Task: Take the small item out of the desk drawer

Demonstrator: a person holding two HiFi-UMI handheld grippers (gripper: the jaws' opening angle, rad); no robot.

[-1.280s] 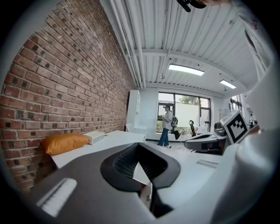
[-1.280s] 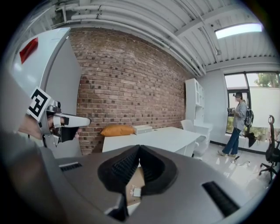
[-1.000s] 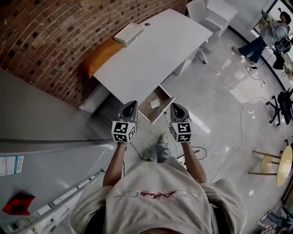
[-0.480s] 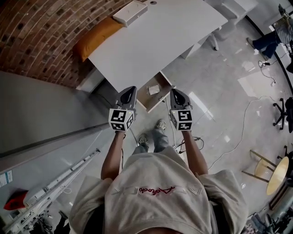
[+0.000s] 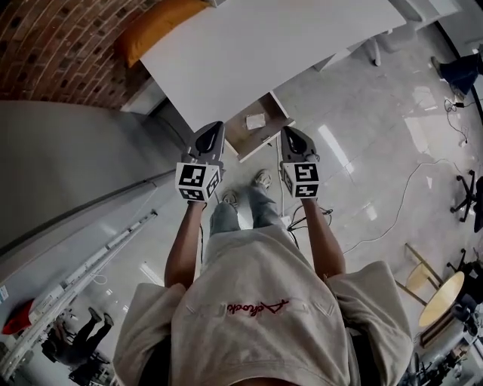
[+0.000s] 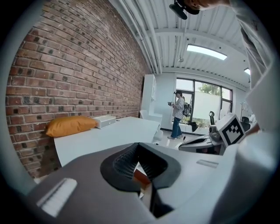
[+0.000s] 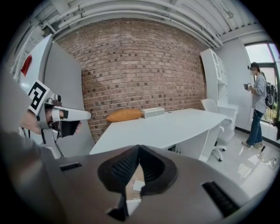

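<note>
The white desk has its wooden drawer pulled open, and a small white item lies inside it. Both grippers are held side by side in the air just short of the drawer, empty. My left gripper is shut, its tips meeting, near the drawer's left corner. My right gripper is shut too, beside the drawer's right end. Through the gap under the right gripper's tips I see the drawer bottom and the small white item.
An orange cushion lies at the desk's end by the brick wall, and a white box sits on the desk. A grey partition stands left. Cables trail over the glossy floor. A person stands far off by the window.
The desk and drawer have slid up the head view and come nearer to the grippers as the person stepped forward. Both grippers stay shut and side by side.
</note>
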